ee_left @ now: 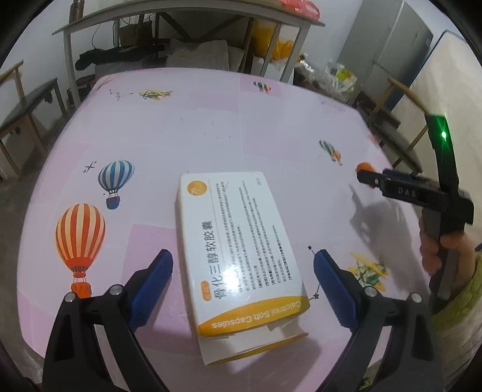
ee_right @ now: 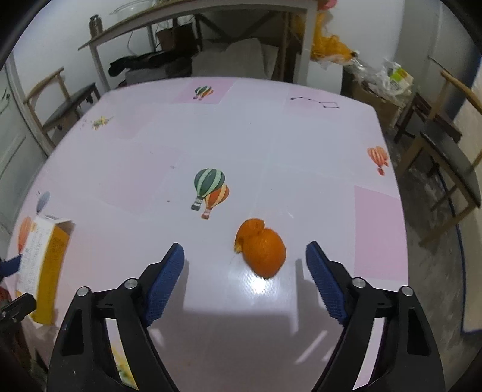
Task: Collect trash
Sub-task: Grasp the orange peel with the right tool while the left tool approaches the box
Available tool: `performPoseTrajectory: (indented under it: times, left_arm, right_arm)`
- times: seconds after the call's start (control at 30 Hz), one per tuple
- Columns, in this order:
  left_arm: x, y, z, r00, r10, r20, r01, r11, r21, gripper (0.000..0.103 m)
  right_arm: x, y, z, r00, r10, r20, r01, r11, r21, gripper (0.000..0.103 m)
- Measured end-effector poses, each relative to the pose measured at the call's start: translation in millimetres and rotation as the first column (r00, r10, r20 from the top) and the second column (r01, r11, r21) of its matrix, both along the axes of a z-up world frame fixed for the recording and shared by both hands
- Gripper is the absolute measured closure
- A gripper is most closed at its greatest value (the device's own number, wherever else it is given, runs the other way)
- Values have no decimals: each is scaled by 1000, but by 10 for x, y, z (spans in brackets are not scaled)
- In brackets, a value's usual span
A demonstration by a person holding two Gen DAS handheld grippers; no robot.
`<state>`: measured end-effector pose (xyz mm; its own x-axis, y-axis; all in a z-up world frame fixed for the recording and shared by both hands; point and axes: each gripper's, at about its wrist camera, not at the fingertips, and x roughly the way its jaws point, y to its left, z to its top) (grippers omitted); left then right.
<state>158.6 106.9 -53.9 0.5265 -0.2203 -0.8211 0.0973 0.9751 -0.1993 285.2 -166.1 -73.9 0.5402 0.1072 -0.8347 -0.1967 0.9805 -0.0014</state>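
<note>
A white and yellow medicine box (ee_left: 241,256) with an open end flap lies on the pink table (ee_left: 211,132). My left gripper (ee_left: 242,263) is open, and its blue pads stand either side of the box, apart from it. The box also shows at the left edge of the right wrist view (ee_right: 45,265). A piece of orange peel (ee_right: 260,247) lies on the table between the open fingers of my right gripper (ee_right: 244,256), not touching them. In the left wrist view the right gripper (ee_left: 366,178) is at the right, with the peel (ee_left: 364,166) just behind its tip.
The tablecloth bears printed hot-air balloons (ee_left: 80,238). Wooden chairs (ee_right: 446,156) stand to the right of the table and a bench (ee_left: 27,111) to the left. A metal shelf table (ee_left: 180,18) with bags beneath stands behind. The table's right edge (ee_right: 400,193) is close to the peel.
</note>
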Motion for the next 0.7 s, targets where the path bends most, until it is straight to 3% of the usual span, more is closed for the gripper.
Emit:
performPoseTrajectory:
  times: [0.2,0.4,0.57,0.7]
  left_arm:
    - [23,-132,-32,1000,4,-17,-3,998,68,19]
    - [0,-147,-56,1000,25,-10,-24,995,93,25]
    - [-32,-175,-37,999,38,11,-39,993,109,27]
    - [-60,-196,6,999,42,31,-46,992,117,27]
  right_arm:
    - [48,-43,-42,1000,23,6,-23,1000,-5,36]
    - [47,-133,-44,1000,28,3,-28,1000,14,53]
    - [37,-145,-31,999,39,7,-39,999,13,78]
    - [25,-167,-29,999,31,11,-31,999,10,86]
